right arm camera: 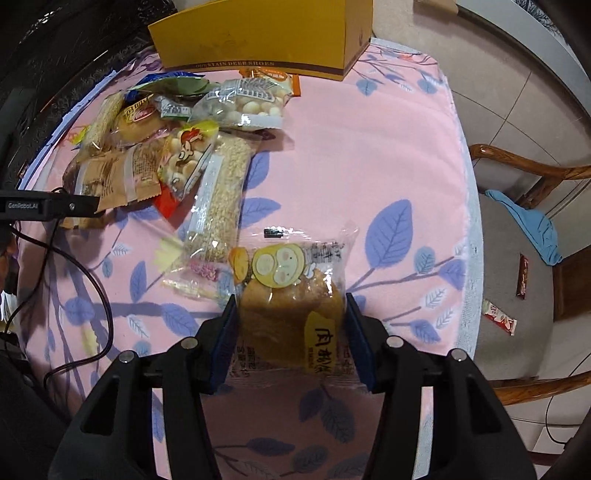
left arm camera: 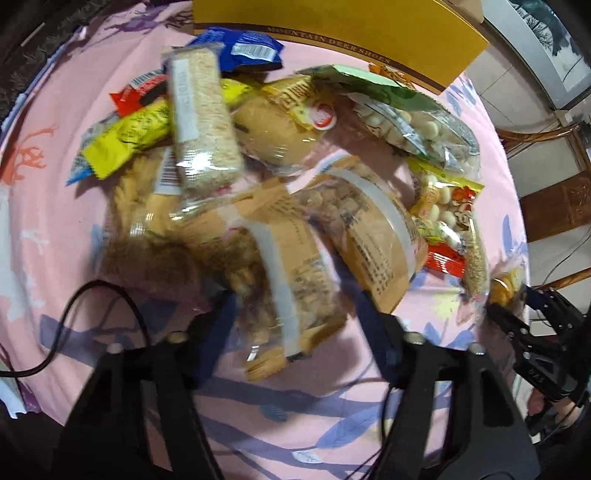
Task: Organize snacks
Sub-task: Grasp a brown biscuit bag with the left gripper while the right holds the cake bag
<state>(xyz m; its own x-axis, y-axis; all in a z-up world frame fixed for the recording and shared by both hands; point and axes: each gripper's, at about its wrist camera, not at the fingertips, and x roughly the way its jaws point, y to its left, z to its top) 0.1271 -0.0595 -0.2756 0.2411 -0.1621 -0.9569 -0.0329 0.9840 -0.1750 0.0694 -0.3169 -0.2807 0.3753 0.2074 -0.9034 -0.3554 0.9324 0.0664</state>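
On the pink leaf-print surface [right arm camera: 369,155], a jumbled heap of snacks [left arm camera: 258,177] lies toward the left and far side, in front of a yellow box [right arm camera: 258,33] at the far edge. Your left tongs [left arm camera: 295,299] hang over the heap, astride a brown packet [left arm camera: 280,273] but not squeezing it. Your right tongs [right arm camera: 291,325], near the surface's right edge, are clenched on a wrapped bun [right arm camera: 291,314]. Sorting has probably only begun; next, set the bun somewhere clear.
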